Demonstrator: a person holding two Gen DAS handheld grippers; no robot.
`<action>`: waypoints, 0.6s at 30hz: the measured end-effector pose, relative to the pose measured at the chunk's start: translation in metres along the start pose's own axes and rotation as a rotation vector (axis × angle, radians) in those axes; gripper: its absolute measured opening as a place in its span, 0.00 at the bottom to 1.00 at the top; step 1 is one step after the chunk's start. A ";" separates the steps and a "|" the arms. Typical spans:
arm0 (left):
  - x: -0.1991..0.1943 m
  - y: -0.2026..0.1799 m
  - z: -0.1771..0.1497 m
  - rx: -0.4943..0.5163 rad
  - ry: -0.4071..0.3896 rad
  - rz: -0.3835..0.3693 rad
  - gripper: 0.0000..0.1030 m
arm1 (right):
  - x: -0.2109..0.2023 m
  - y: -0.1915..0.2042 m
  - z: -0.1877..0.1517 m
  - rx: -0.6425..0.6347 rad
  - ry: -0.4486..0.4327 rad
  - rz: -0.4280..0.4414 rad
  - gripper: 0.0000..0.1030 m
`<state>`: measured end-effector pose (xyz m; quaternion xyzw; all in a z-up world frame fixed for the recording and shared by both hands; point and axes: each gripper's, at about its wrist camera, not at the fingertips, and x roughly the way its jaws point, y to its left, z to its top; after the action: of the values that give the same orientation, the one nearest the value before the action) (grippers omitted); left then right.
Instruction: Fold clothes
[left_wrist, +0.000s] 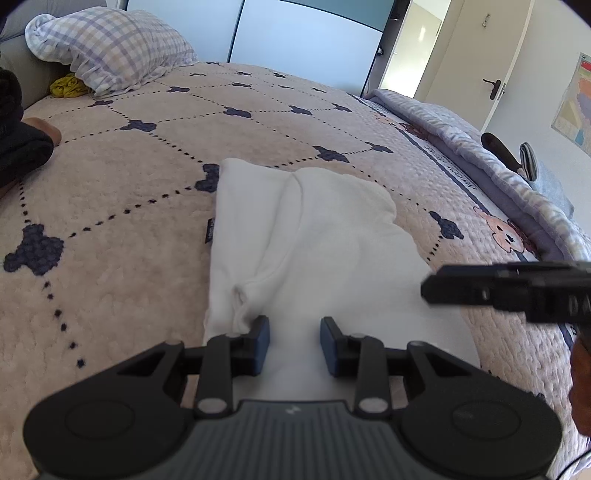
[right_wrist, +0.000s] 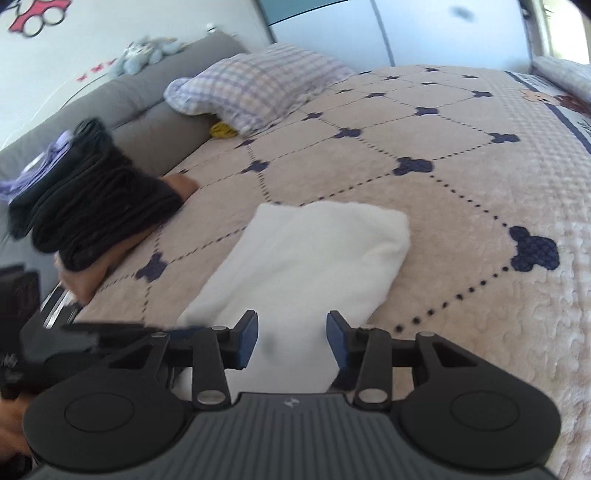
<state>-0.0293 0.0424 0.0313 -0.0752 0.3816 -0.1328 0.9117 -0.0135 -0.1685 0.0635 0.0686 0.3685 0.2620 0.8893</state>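
A white garment (left_wrist: 314, 240) lies folded on the pink quilted bedspread (left_wrist: 147, 177); it also shows in the right wrist view (right_wrist: 306, 258). My left gripper (left_wrist: 294, 341) is open just above the garment's near edge, its left pad beside a bunched fold. My right gripper (right_wrist: 291, 341) is open over the same garment's near end, with nothing between the pads. The right gripper also enters the left wrist view as a blurred black shape (left_wrist: 517, 288) at the right. The left gripper shows blurred at the lower left of the right wrist view (right_wrist: 55, 343).
A stack of folded dark clothes (right_wrist: 92, 199) sits at the left by the grey headboard (right_wrist: 147, 92). A checked pillow (left_wrist: 110, 48) and a yellow item (left_wrist: 68, 86) lie at the bed's head. A pale blue blanket (left_wrist: 480, 147) runs along the right edge.
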 end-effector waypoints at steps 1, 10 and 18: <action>0.000 -0.001 -0.001 0.010 0.000 0.005 0.32 | 0.000 0.008 -0.006 -0.040 0.011 -0.032 0.50; 0.001 -0.004 -0.005 0.022 -0.014 0.026 0.32 | 0.025 -0.032 -0.024 0.173 0.116 0.032 0.74; 0.001 -0.004 -0.007 0.016 -0.022 0.024 0.32 | 0.021 -0.019 -0.034 0.177 0.091 0.032 0.69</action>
<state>-0.0341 0.0383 0.0261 -0.0650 0.3714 -0.1242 0.9178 -0.0163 -0.1761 0.0203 0.1406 0.4290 0.2453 0.8579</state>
